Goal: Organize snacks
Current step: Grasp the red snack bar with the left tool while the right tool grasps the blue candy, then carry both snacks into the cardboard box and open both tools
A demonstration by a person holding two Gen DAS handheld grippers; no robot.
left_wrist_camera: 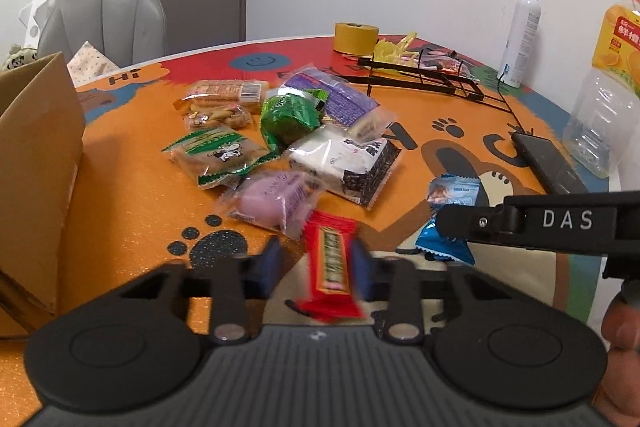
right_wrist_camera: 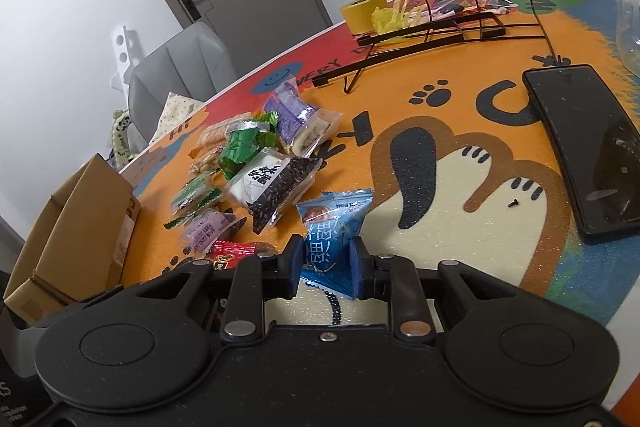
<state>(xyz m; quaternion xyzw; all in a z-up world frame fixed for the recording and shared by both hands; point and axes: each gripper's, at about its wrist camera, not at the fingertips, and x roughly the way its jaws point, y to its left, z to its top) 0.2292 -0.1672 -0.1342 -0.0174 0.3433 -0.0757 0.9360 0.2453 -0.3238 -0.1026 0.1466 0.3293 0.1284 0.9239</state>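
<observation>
Nearest the left wrist camera, the left gripper [left_wrist_camera: 318, 269] has its blue pads closed on a red snack bar [left_wrist_camera: 331, 269], whose long axis runs away from the camera, along the fingers, so the bar is gripped across its narrow width. In the right wrist view, the right gripper [right_wrist_camera: 326, 265] is closed likewise on a blue snack packet [right_wrist_camera: 334, 239], which stands crumpled between the pads with its upper end pointing away. Both packets lie near the front edge of the orange table mat [left_wrist_camera: 132, 195]. Beyond them the remaining snacks sit in a loose pile [left_wrist_camera: 280, 131], including a pink cake [left_wrist_camera: 272, 201], a black-and-white packet [left_wrist_camera: 348, 163] and a green packet [left_wrist_camera: 292, 113]. The cardboard box [left_wrist_camera: 36, 163], a likely destination, stands to the left of the pile and nearer the left gripper; whether it is the intended container cannot be told. The left view alone shows the right gripper's arm from the side, marked with letters, and the full face of the red bar; the right view alone shows the whole black phone [right_wrist_camera: 584, 151] and only a corner of the red bar. Farthest back stand a roll of yellow tape [left_wrist_camera: 355, 37] and a black wire rack [left_wrist_camera: 420, 77].
</observation>
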